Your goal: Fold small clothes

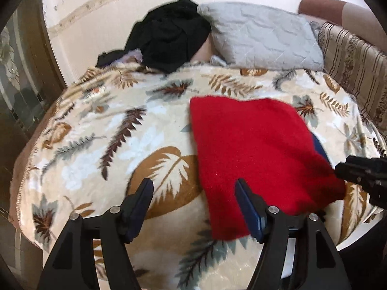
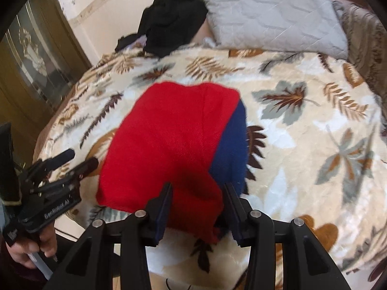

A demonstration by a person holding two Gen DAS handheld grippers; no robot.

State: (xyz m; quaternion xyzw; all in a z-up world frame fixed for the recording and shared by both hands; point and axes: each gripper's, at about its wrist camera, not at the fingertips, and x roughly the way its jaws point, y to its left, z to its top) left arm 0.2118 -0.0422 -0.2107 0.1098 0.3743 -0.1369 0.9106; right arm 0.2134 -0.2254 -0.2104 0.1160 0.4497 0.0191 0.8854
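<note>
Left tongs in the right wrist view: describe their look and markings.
The left tongs are matte black, with two slim fingers tipped in dark blue pads. White lettering runs along the body above the handle. Silver pivot pins show on the linkages in the left wrist view.

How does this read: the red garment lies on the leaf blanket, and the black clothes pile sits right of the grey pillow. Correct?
Not quite. The black clothes pile sits left of the grey pillow, as the left wrist view shows. The red garment does lie on the leaf blanket.

Grey pillow (image 1: 263, 33) lies beside black clothes (image 1: 169, 36) on leaf-patterned blanket (image 1: 108, 125).
</note>
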